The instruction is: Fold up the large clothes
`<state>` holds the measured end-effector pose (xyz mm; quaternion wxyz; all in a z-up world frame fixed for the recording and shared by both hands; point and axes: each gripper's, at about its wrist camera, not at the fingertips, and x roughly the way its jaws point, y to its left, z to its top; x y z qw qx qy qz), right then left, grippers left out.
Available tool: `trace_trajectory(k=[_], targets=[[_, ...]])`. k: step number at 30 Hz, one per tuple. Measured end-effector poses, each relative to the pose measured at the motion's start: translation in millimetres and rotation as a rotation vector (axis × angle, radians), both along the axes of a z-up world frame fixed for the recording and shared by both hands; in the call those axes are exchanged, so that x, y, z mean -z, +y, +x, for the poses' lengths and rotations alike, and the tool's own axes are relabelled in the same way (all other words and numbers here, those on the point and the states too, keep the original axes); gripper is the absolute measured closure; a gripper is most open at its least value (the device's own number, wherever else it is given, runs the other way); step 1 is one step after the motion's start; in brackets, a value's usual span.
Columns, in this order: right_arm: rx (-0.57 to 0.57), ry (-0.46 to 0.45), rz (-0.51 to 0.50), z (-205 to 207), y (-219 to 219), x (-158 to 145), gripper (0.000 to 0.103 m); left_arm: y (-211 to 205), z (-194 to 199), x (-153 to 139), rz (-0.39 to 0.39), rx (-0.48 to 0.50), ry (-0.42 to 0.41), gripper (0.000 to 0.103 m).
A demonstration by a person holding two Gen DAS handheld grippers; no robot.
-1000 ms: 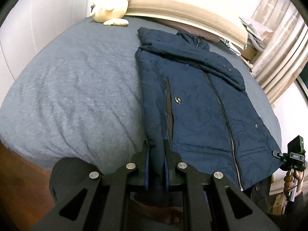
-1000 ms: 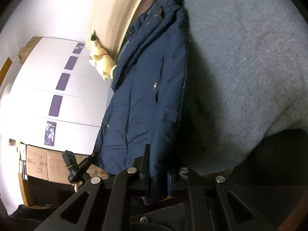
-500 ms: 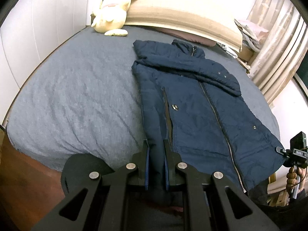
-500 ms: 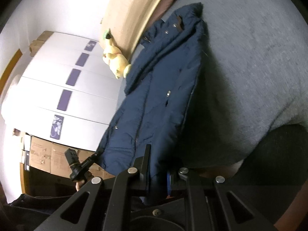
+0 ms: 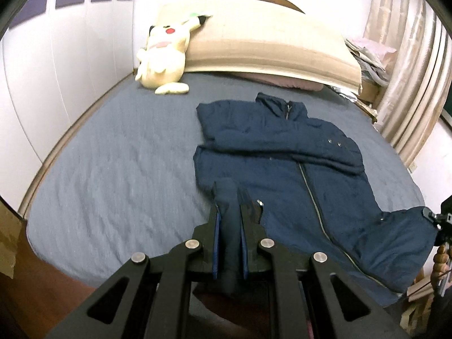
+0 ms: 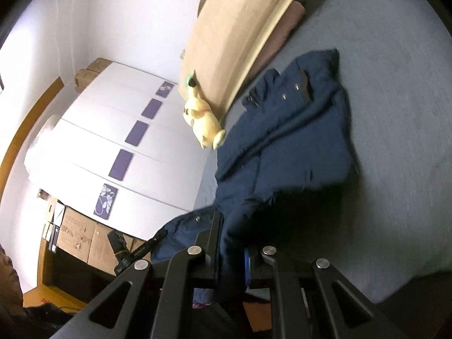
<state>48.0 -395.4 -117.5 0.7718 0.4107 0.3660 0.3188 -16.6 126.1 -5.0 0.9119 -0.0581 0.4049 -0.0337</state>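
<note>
A navy blue zip jacket [image 5: 285, 169] lies front up on the grey bed [image 5: 118, 152], collar toward the headboard, one sleeve folded across the chest. My left gripper [image 5: 229, 197] is shut on the jacket's left bottom hem and holds it lifted above the bed. My right gripper [image 6: 232, 226] is shut on the other bottom corner of the jacket [image 6: 291, 152], also raised. The right gripper also shows at the right edge of the left wrist view [image 5: 440, 220], holding the hem corner up.
A yellow plush toy [image 5: 165, 56] leans on the beige headboard [image 5: 268, 42] at the bed's far left. Curtains [image 5: 409, 65] hang on the right. White wardrobe doors [image 6: 118, 147] and cardboard boxes [image 6: 82, 240] stand left of the bed.
Both grippers have risen and moved toward the headboard with the bottom hem. The jacket's lower part has lifted off the bed and begun to fold over its upper part.
</note>
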Motion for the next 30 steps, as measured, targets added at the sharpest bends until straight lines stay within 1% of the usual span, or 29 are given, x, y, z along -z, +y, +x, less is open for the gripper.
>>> trace_trajectory(k=[6,12,23,27,30], targets=[[0.032,-0.039,0.011,15.0,-6.0,-16.0,0.090,-0.3,15.6,-12.9,0.011,-0.003,-0.033,0.090],[0.054,-0.059,0.016,20.1,-10.6,-24.8,0.090,1.0,25.4,-17.4,0.007,-0.013,-0.042,0.090],[0.093,-0.064,0.005,28.2,-13.9,-38.6,0.090,1.7,45.8,-22.0,-0.017,-0.028,-0.062,0.090],[0.105,-0.060,-0.007,30.2,-13.7,-42.0,0.090,0.2,53.6,-22.4,-0.011,-0.033,-0.069,0.090],[0.117,-0.069,-0.005,28.3,-13.0,-46.5,0.090,0.1,52.1,-24.6,-0.009,-0.039,-0.081,0.090]])
